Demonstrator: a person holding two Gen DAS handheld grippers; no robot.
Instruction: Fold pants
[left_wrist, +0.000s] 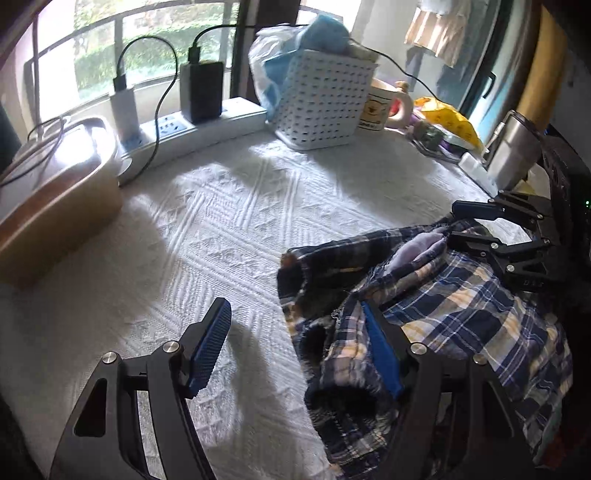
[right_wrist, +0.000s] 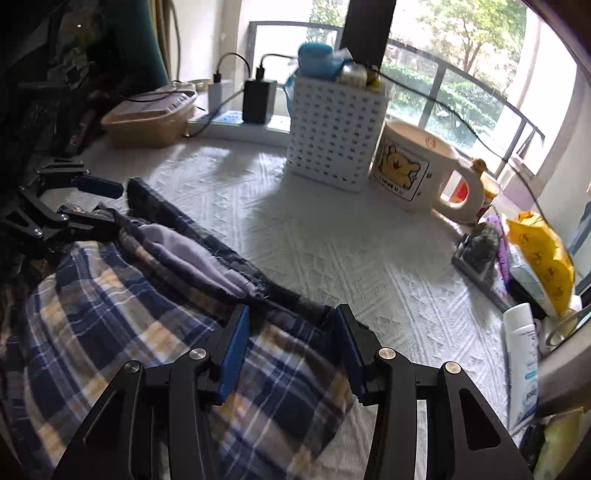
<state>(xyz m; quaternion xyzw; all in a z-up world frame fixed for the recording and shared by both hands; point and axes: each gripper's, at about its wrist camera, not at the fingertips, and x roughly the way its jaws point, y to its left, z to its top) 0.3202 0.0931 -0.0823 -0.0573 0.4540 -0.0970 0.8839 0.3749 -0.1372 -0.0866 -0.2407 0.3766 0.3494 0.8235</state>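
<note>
- Here the pants (left_wrist: 436, 317) lie bunched at the near edge of a table under a white textured cloth (left_wrist: 207, 229), with part of the fabric hanging off the near edge; in the right wrist view the same pants (right_wrist: 122, 306) fill the lower left.
- Their long axis cannot be read from the heap, but a dark band of fabric, waistband or hem, I cannot tell which, runs diagonally in the right wrist view from far left to near centre.
- The fabric is a plaid of navy, white and pale yellow, rumpled, with a pale grey-lilac lining turned out near the top and one dark tubular opening facing the left wrist camera.
- The left gripper (left_wrist: 299, 350) stands wide open: one blue pad hangs above bare cloth, the other at the left edge of the pants, nothing between them.
- The right gripper (right_wrist: 291, 347) is open too, its blue pads straddling a plaid fold without closing on it.
- A cream mug (right_wrist: 417, 166) shows a yellow bear and words that look like "LOVE U"; it stands just beside a white perforated basket (right_wrist: 332, 133).
- A white bottle (right_wrist: 522, 365) on the right carries blue print too small to read.
- A power strip (left_wrist: 192, 129) with chargers plugged in sits under the window.
</note>
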